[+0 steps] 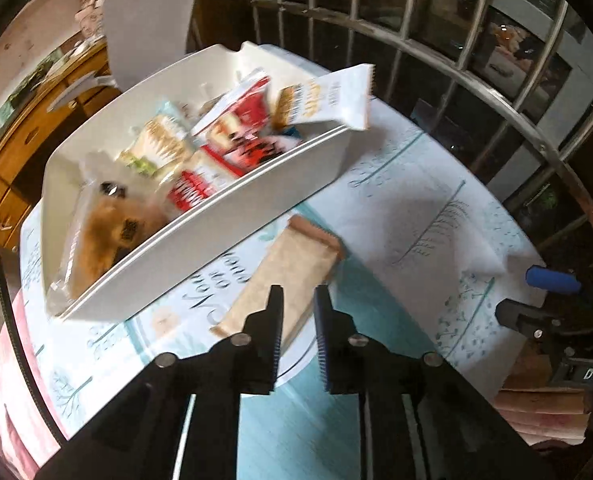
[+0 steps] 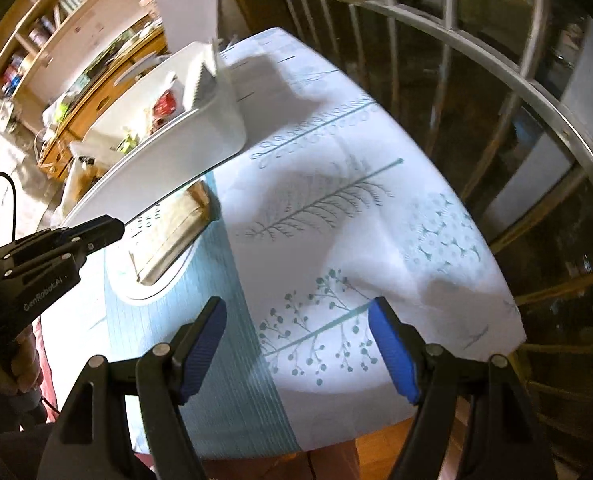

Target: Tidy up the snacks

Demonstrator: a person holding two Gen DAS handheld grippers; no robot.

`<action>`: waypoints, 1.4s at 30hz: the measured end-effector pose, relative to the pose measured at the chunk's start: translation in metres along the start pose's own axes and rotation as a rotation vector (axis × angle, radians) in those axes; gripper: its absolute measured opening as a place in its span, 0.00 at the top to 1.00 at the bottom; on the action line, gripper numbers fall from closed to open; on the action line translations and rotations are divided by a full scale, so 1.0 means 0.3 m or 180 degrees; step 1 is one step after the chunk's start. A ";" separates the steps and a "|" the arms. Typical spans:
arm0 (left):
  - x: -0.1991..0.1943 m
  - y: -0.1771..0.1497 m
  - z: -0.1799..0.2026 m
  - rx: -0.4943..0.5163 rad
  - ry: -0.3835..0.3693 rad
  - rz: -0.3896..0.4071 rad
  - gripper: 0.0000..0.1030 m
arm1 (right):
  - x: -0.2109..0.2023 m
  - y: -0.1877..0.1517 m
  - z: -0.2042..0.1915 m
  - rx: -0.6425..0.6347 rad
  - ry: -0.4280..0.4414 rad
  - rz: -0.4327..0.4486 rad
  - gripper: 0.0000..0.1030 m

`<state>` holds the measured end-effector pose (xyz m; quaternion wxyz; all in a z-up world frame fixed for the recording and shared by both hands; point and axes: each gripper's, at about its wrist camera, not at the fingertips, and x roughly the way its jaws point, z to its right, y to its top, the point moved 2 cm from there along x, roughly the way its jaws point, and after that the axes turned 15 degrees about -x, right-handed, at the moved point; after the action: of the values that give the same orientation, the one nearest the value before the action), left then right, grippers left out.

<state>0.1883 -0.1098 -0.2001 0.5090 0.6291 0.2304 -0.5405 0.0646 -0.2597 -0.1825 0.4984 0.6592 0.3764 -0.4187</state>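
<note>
Your bin is plain white, and the packets in it flash red, white, tan and a bit of green. At its five o'clock, a pale tan packet with a brown end. The desk's cloth is white and teal, printed with fern and berry sprigs. Your right fingers wear blue ribbed pads on black.

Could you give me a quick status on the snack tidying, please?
Left gripper shut, empty. Right gripper open, empty. Tan snack packet on tablecloth beside white bin. Nothing blocking.
</note>
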 end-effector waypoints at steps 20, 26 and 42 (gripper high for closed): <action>0.098 -0.019 -0.204 -0.0337 -0.0179 -0.0306 0.29 | 0.117 0.181 -0.138 0.0262 0.0313 -0.0312 0.27; 0.196 -0.008 -0.186 -0.0142 -0.0317 -0.0452 0.29 | 0.131 0.156 -0.136 0.0235 0.0135 -0.0443 0.27; 0.310 -0.005 -0.129 0.0195 -0.0355 -0.0419 0.29 | 0.136 0.118 -0.111 0.0253 -0.0105 -0.0604 0.27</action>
<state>0.2330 -0.0989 -0.2897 0.4650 0.5967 0.2260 -0.6137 0.1177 -0.2317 -0.2031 0.4361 0.6328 0.4120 -0.4895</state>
